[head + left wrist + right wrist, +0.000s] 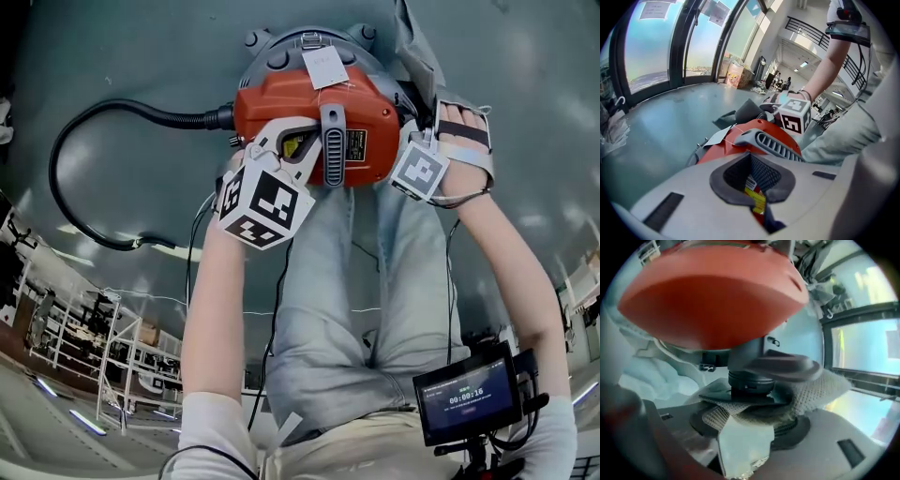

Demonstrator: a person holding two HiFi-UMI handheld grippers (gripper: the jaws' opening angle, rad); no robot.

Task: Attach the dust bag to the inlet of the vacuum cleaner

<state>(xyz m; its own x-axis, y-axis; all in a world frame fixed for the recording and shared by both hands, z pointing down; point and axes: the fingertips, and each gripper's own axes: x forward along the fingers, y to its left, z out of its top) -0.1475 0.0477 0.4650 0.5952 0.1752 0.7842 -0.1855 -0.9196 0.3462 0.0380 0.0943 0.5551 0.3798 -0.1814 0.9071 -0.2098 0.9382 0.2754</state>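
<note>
The vacuum cleaner has a red top (281,103) on a grey drum and stands between the person's knees. My left gripper (305,142) is shut, its tips resting on the red top (764,129) by a yellow label (757,199). My right gripper (412,141) is at the vacuum's right side, its tips hidden in the head view. In the right gripper view it (740,446) is shut on the dust bag (811,390), grey cloth with mesh. The bag's collar lies at the black round inlet (750,376) under the red top (708,296). More grey bag cloth (417,56) trails behind the vacuum.
A black hose (66,150) loops from the vacuum's left side over the grey floor (141,47). A white tag (325,66) is tied to the handle. The person's jeans (328,309) fill the middle, and a small screen (466,394) is at the lower right.
</note>
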